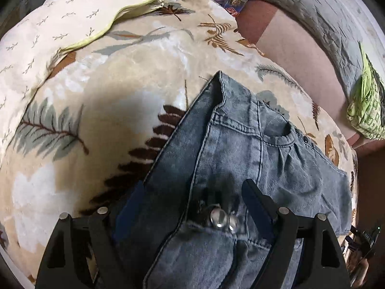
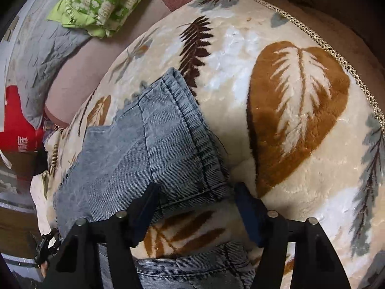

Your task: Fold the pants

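Nearest the left camera, the left tool (image 1: 192, 190) stands spread over the jeans (image 1: 252, 149), its fingers either side of the metal waist button (image 1: 220, 218), pinching nothing. Those jeans lie on a leaf-patterned blanket (image 1: 84, 96) covering the bed, stretching toward 1 o'clock. Across the bed, the right tool (image 2: 195, 192) is likewise spread, straddling a stitched hem without pressing it.
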Demonstrator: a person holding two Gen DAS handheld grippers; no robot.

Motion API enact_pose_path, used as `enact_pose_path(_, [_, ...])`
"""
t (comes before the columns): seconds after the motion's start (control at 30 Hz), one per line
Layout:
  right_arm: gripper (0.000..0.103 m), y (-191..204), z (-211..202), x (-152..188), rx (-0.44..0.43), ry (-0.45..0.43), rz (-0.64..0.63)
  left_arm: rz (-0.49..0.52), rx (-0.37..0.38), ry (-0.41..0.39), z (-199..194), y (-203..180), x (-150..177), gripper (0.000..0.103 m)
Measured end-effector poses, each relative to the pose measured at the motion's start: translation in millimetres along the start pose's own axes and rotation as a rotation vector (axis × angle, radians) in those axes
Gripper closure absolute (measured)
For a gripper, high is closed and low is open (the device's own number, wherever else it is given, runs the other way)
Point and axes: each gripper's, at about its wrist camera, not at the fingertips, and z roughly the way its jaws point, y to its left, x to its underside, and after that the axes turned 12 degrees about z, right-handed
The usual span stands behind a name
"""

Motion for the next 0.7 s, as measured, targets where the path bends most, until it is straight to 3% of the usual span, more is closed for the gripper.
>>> enact_pose_path(0.03, [0.040,-0.8,0.9,-0.2,0.001,-0.001,0.004,0.015,-0.011,0.007,0.6,-1.8,-1.7,0.049])
enact_pose_path(0.1, [0.042,-3.0,-2.1,2.3,0.010,-0.004,-0.002,0.021,0.021,0.055,5.6,-1.8,-4.0,0.069])
enact_pose_path(0.17, [0.043,-1.4,-1.7,0.6,0.011,-0.004,-0.001,-0.003,0.026,0.057,0.6,3.1,-2.6,0.069])
enact_pose_path(0.27, [0.042,-4.2,-5.1,0.3,-0.003,-0.009,0.024,-0.028,0.068,0.072,-3.7,8.6,4.2,0.050])
enact_pose_path(0.47, [0.038,-6.4,-3.7,-0.6,-0.023,-0.009,0.043,-0.029,0.112,0.098,-1.7,5.3,10.3,0.036])
enact_pose_path(0.5, [0.038,-5.9,-3.6,-0.5,-0.021,-0.009,0.043,-0.010,0.097,0.095,-1.4,1.4,10.2,0.037])
enact_pose_path(0.57, [0.039,-3.8,-3.6,0.0,-0.014,-0.008,0.029,0.034,0.080,0.092,0.3,-6.5,8.9,0.069])
enact_pose_path(0.63, [0.043,1.0,-1.2,0.5,0.010,-0.008,0.002,0.054,0.057,0.096,0.8,-12.2,8.3,0.072])
enact_pose_path(0.67, [0.055,3.9,-0.9,1.3,0.036,-0.012,-0.019,0.063,0.042,0.094,-0.3,-14.6,8.0,0.073])
enact_pose_path(0.7, [0.077,7.1,-1.3,2.7,0.077,-0.021,-0.045,0.066,0.027,0.084,-2.4,-16.2,7.9,0.074])
